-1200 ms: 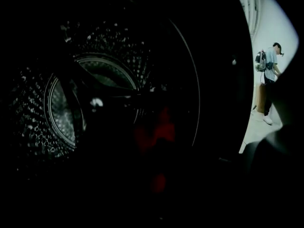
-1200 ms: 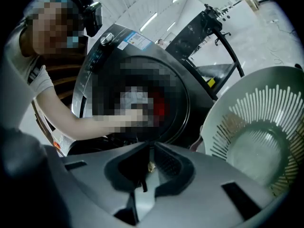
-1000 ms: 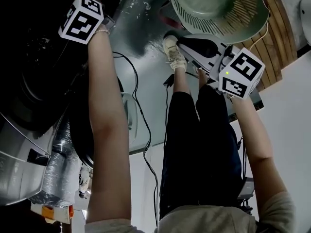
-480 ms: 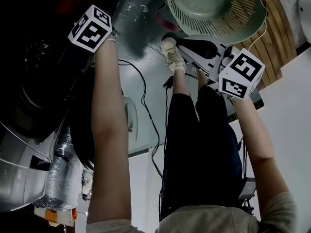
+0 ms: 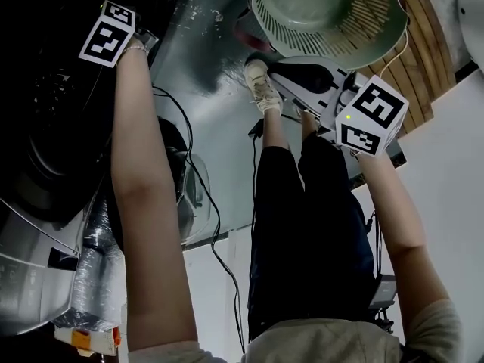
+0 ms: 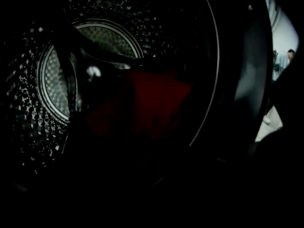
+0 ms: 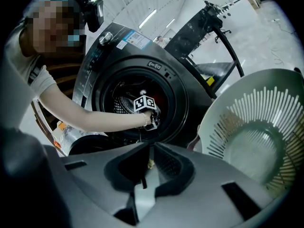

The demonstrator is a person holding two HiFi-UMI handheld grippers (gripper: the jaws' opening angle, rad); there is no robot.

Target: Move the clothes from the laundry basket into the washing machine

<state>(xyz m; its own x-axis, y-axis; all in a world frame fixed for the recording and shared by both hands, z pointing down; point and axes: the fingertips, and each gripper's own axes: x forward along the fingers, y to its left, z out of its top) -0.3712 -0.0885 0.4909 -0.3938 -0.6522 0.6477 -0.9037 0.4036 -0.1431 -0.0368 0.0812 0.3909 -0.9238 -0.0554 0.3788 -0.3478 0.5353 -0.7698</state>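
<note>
My left gripper reaches through the washing machine's round opening; its marker cube sits at the dark drum mouth. A dark red garment lies in the steel drum just ahead of it. Its jaws have just been closing, but they are lost in darkness, so I cannot see whether anything is between them. My right gripper hangs shut and empty beside the pale green laundry basket, which looks empty inside.
The machine's open door hangs low beside my left arm. A black cable trails over the grey floor. My legs and a shoe stand between machine and basket. A wooden panel lies beyond the basket.
The left marker cube has shifted left, further into the dark drum mouth. The right gripper and basket have stayed put.
</note>
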